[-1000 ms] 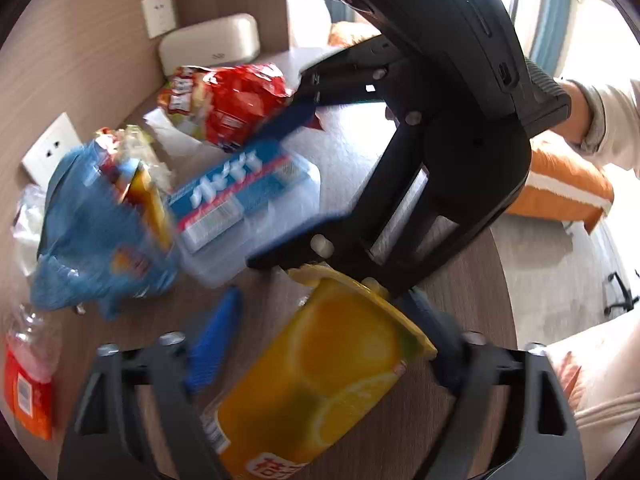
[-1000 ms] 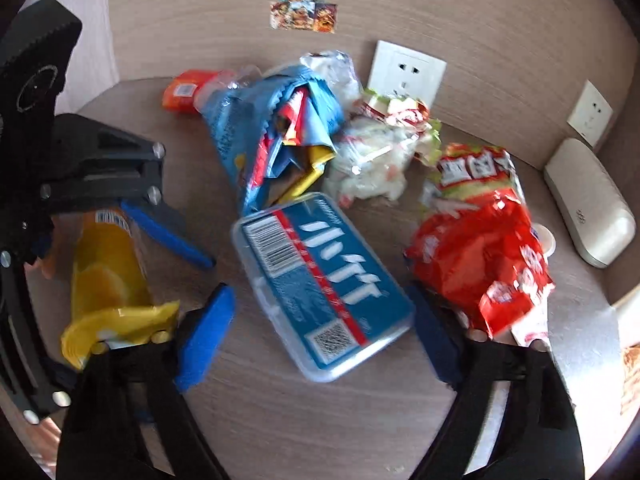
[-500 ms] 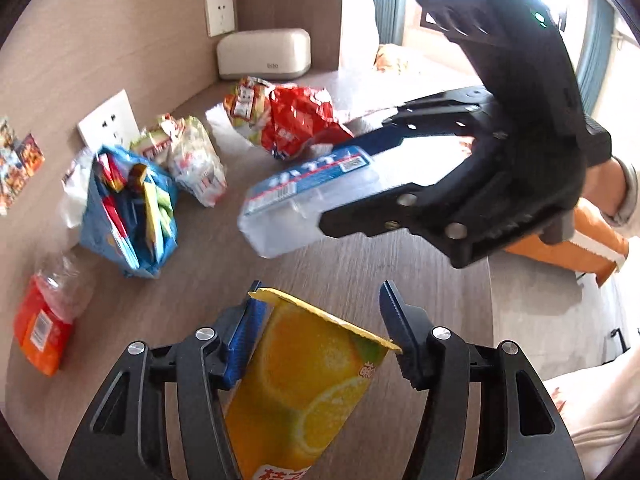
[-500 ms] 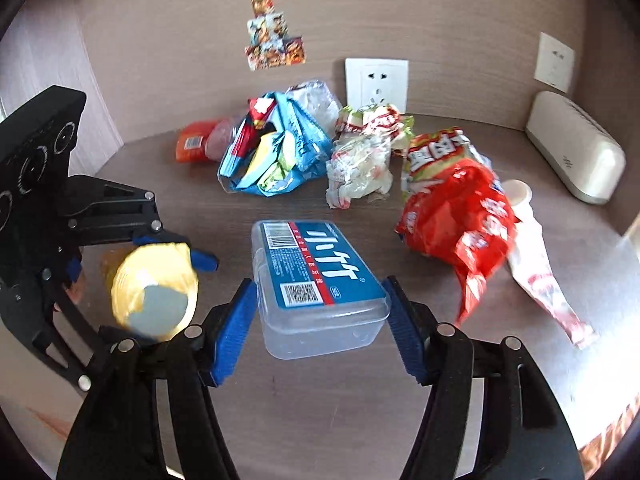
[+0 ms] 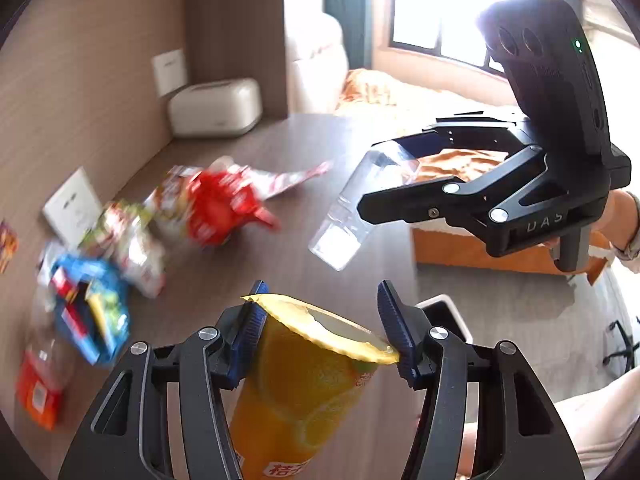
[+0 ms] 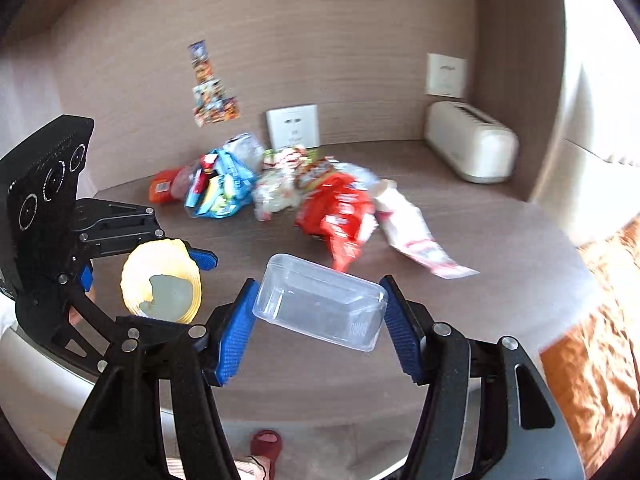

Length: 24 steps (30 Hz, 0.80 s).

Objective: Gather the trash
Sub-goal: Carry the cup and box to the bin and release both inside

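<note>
Both hauls rise clear of the desk [image 6: 500, 240] | left tongs [image 5: 320, 320] clamp orange-print cup [image 5: 304, 380] | right tongs [image 6: 320, 320] clamp clear plastic box [image 6: 320, 300], now tilted | wrappers left at 12 o'clock | bin run likely next

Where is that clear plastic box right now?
The clear plastic box is off the table, held between the right gripper's blue fingers, in front of the red snack bag. The left gripper beside it holds the orange cup.
</note>
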Motion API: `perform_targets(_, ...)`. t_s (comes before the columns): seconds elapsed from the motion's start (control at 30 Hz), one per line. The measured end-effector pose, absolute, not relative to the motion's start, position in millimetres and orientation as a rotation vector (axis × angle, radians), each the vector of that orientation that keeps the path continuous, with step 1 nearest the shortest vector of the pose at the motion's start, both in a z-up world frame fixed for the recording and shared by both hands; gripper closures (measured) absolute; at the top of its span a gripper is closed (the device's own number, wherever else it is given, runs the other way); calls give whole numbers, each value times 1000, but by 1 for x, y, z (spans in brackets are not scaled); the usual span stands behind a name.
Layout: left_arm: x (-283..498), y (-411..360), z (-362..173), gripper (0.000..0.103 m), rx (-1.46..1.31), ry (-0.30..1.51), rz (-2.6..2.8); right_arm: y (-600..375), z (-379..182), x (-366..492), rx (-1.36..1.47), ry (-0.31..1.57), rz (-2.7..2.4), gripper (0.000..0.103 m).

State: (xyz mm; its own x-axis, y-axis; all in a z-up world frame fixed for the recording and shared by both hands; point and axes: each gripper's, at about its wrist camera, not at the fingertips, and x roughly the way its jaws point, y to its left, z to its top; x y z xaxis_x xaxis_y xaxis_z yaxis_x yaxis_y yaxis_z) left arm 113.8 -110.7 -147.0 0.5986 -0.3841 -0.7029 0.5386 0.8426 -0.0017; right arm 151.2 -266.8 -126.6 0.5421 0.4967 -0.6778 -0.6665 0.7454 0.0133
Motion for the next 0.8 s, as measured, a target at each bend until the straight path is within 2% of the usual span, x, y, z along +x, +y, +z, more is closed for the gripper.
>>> perform_targets(0.43, 129, -264, -150, 47, 281, 697, -846, -417, -127, 118, -171, 762, 347, 41)
perform_targets(0.63, 125, -347, -193, 47, 345, 730, -1006, -481, -161, 106, -122, 824, 214, 41)
perform_targets(0.8, 121, -408, -254, 47, 367, 787, -1115, -532, -213, 110, -40, 888, 138, 41)
